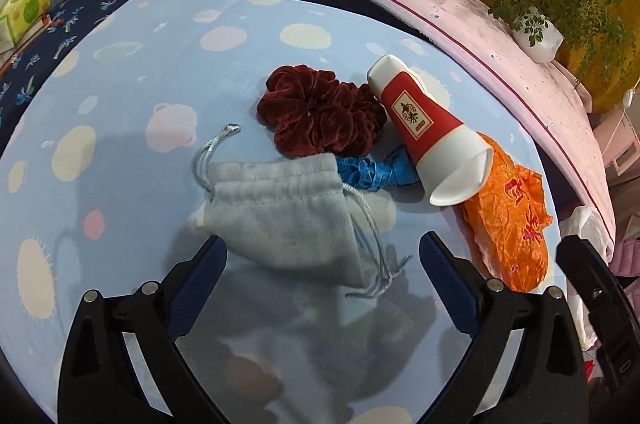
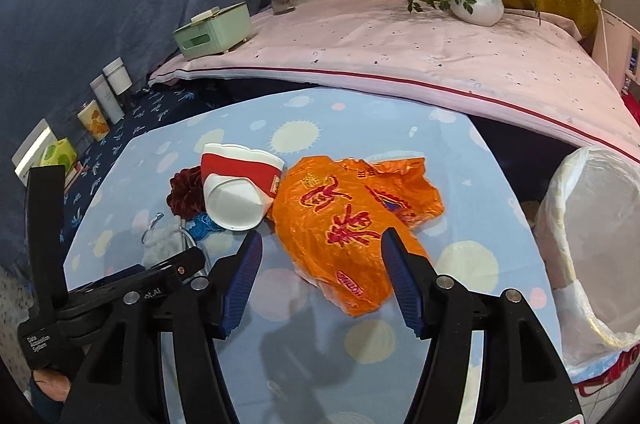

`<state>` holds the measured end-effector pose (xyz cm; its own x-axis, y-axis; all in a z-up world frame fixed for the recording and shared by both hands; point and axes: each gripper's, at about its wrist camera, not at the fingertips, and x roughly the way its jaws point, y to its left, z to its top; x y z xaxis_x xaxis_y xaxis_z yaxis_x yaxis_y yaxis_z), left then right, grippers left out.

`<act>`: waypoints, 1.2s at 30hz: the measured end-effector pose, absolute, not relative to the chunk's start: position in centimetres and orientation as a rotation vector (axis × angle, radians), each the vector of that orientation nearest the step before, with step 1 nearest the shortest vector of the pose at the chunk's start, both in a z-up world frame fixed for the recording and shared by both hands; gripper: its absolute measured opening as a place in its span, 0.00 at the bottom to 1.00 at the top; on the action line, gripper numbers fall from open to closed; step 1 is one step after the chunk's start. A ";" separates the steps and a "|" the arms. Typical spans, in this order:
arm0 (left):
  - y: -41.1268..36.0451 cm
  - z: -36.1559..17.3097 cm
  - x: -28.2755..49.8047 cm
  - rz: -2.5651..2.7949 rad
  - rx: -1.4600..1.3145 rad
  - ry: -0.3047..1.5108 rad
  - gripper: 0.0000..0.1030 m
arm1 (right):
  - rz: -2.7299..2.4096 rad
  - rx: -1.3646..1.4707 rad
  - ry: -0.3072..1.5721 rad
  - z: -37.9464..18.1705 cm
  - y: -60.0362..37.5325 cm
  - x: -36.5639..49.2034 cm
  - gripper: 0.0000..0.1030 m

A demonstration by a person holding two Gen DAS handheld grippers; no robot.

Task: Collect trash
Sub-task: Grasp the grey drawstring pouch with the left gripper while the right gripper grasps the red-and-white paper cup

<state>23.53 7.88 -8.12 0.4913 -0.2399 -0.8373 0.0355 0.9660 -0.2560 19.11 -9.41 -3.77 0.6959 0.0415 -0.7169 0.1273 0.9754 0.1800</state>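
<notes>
**Both grippers poised over the litter, nothing picked up yet**

The job stands at the reach-in stage. On the blue spotted cloth (image 1: 120,96) lie a tipped red-and-white paper cup (image 1: 424,128) and a crumpled orange plastic bag (image 2: 352,224), the two pieces that read as trash; the cup's mouth rests touching the bag's edge. Beside them sit a dark red scrunchie (image 1: 320,112), a grey drawstring pouch (image 1: 288,208) and a blue ribbon-like piece (image 1: 372,174), which are probably not rubbish, though the ribbon is partly hidden and hard to judge.

The left gripper (image 1: 322,256) hangs with jaws spread wide above the near end of the pouch, gripping nothing. The right gripper (image 2: 320,252) is spread partway, its blue pads either side of the orange bag's near half without pressing it. A bin lined with a clear bag (image 2: 592,224) stands just off the table's right edge.

The next move likely calls for the right gripper to sink onto the bag and pinch a raised fold, since thin film lying flat slips away easily, then carry it right to the bin.
</notes>
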 end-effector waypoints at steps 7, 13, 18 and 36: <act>8.3 -8.5 24.3 -0.182 -0.196 1.038 0.63 | -0.007 0.234 0.795 -3.6 -7.6 21.4 0.64; 10.0 -8.4 24.3 -0.215 -0.236 1.038 0.18 | 0.019 0.223 0.805 -4.1 -6.1 23.6 0.66; 10.8 -7.8 24.5 -0.250 -0.260 1.029 0.04 | 0.039 0.229 0.829 -5.0 -5.0 25.2 0.69; 9.8 -4.0 24.7 -0.246 -0.208 0.937 0.04 | 0.072 0.213 0.843 -5.6 -4.7 25.8 0.57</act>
<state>24.70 9.84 -4.02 0.5678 -0.2976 -0.7675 0.1183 0.9522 -0.2816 25.80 -4.68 -5.63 0.6640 0.1472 -0.7331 0.0210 0.9764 0.2151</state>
